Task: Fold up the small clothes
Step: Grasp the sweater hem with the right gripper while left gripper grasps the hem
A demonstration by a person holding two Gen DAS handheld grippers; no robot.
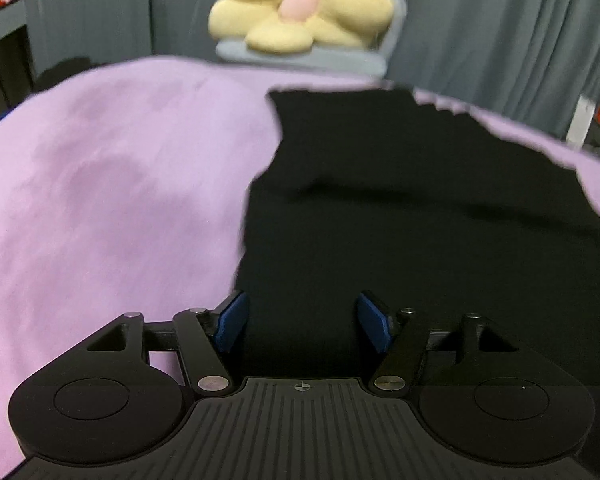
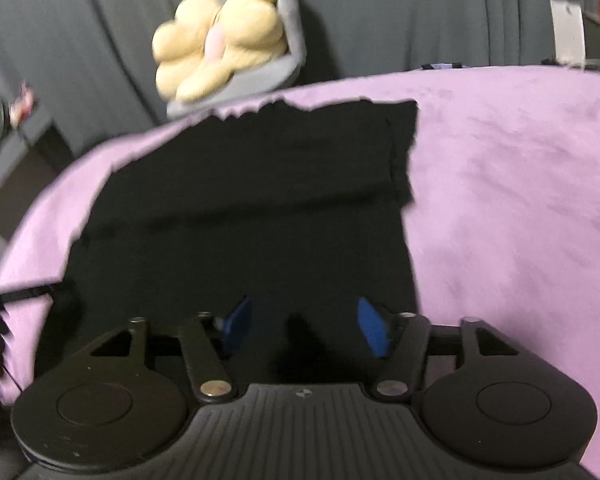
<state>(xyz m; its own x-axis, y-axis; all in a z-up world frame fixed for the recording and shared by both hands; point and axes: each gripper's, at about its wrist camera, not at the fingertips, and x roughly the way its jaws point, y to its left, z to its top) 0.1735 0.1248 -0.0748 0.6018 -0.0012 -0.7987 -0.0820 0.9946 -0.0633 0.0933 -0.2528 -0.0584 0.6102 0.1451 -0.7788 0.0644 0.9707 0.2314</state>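
From my left wrist view, my left gripper (image 1: pixel 302 322) hangs over the near edge of the black garment (image 1: pixel 400 208), its jaws spread wide with nothing between the blue pads (image 1: pixel 232 320). The garment lies flat on the purple cover (image 1: pixel 100 200), reaching away toward its far edge. Beyond sits a yellow flower cushion (image 1: pixel 300 8) on a grey seat (image 1: pixel 300 58) before a grey curtain (image 1: pixel 500 20).

From my right wrist view, my right gripper (image 2: pixel 302 326) hovers over the same garment's (image 2: pixel 260 200) near edge, jaws wide and empty. The purple cover (image 2: pixel 500 200) spreads to the right, and the cushion (image 2: pixel 220 40) shows behind.
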